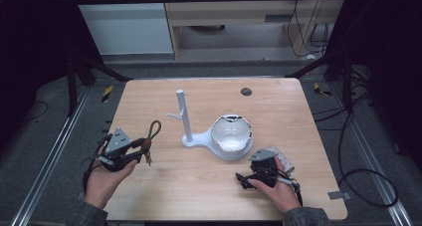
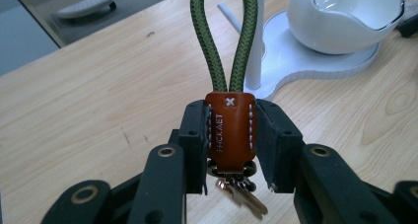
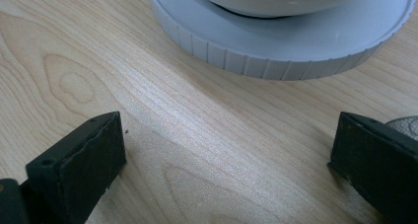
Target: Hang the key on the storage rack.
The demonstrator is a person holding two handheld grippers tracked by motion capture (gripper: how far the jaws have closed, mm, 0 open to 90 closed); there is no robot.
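My left gripper is shut on a keychain by its brown leather tab. The keychain's green cord loop rises past the jaws, and brass keys hang below the tab. In the high view the left gripper is lifted off the table at the left, with the green loop pointing toward a white stand with an upright peg. A white bowl sits on the stand's round base. My right gripper is open low over the wood, with nothing between its jaws, just in front of that base.
The wooden table has a dark round hole near its far edge. Black frame bars and cables stand around the table on the floor. A small side branch sticks out of the peg.
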